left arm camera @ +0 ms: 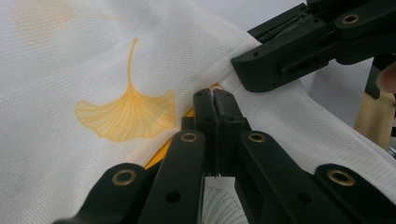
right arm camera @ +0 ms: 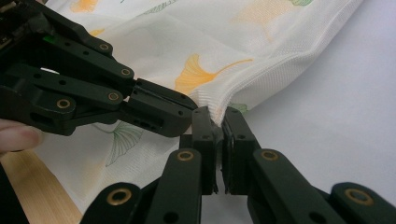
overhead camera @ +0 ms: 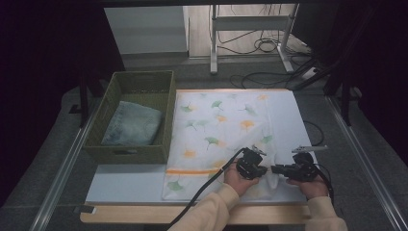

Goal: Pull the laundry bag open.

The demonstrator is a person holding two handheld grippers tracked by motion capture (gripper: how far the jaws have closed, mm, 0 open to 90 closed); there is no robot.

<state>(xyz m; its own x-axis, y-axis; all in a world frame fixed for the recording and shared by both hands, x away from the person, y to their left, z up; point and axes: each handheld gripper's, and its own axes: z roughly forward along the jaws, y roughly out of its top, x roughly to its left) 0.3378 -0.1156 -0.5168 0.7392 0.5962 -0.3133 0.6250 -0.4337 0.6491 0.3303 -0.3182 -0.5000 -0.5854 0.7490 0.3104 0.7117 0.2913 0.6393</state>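
A: You have the ginkgo-print cloth [overhead camera: 219,130] spread over the white mat [overhead camera: 125,185] on the surface, running from the far edge to the near edge, and both tongs are on its near right corner. I'd judge you are starting a fold, or a lift toward the woven basket [overhead camera: 108,113] at the left edge.

B: How are your tongs standing?

A: Your left tongs [left arm camera: 213,100] are pressed together with the cloth's fold pinched between the tips. Your right tongs [right arm camera: 215,122] are clamped on the hemmed edge just beside them; a thin gap stays between the pads, taken up by the bunched hem. In the high view the two sit nearly touching near the surface's near edge, left [overhead camera: 251,165] and right [overhead camera: 299,169].

B: So what should you watch for?

A: Both grips bite the same small bunch, so as I read it the cloth would hang in a rope if you lifted now. Slide one hand along the hem until the edge lies taut between your tongs, then carry it over level, keeping both ends at one height. Mind the folded denim [overhead camera: 132,124] already lying in the basket.
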